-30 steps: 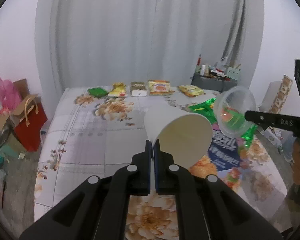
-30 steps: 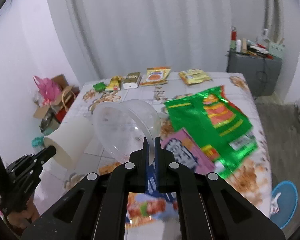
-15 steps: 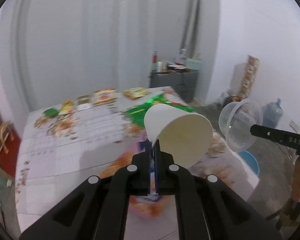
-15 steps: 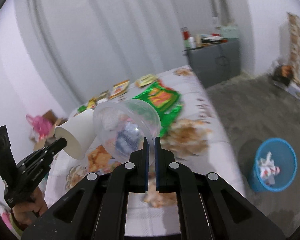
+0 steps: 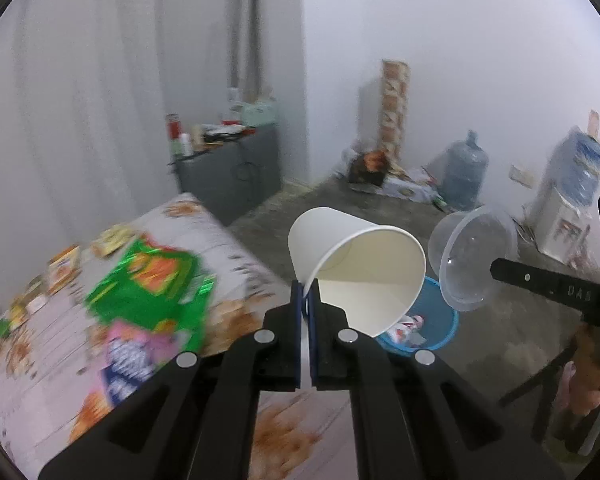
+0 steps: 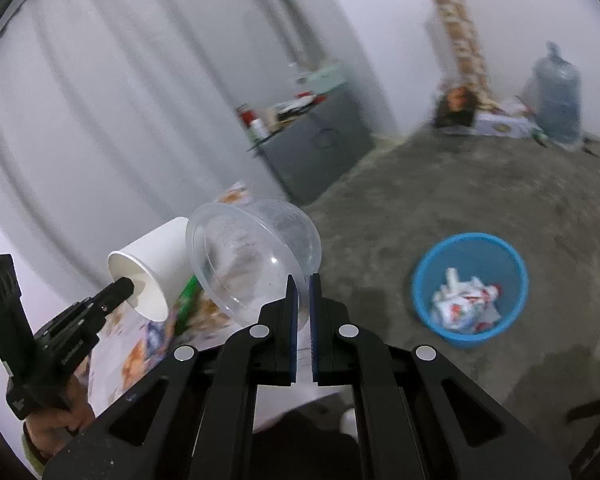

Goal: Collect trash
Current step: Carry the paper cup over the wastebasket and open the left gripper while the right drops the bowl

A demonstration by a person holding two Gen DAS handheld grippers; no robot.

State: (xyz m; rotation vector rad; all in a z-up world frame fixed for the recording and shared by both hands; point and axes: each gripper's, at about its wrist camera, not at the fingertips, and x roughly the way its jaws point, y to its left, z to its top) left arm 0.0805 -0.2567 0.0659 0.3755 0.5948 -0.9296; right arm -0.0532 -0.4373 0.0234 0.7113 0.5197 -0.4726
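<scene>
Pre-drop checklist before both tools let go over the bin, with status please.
1. Left tool pinching the paper cup rim: ok.
2. Right tool pinching the clear bowl rim: ok.
3. Cup and bowl empty: ok, nothing visible inside.
4. Blue bin upright with room left, some trash at the bottom: ok.
5. Cup and bowl directly above the bin: cannot tell; in the right wrist view the bin sits well to the right of both.
6. Floor around the bin free: ok.
</scene>
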